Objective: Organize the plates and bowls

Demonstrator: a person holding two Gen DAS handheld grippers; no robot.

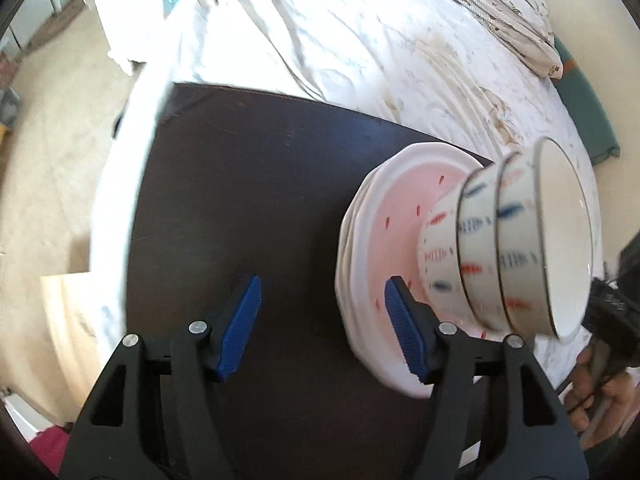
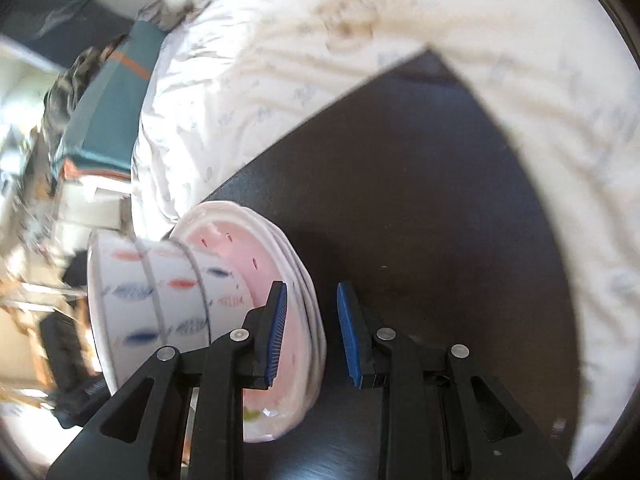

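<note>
Table (image 1: 248,184): dark top beneath both grippers.
Plates (image 1: 360,248): pink stack beside left gripper's right finger; its rim between right gripper's fingers.
Bowls (image 1: 516,240): nested upright on plates.
Left gripper (image 1: 322,320): open, empty.
Right gripper (image 2: 312,330): parted, pads clear of rim.

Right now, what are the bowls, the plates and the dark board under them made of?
The bowls look like glazed ceramic: glossy white, painted red and blue dashes, thin dark rims. The plates seem ceramic too, smooth with a pink centre and wavy white edges. The dark board looks like matte brown wood or laminate; I can't tell which.
</note>
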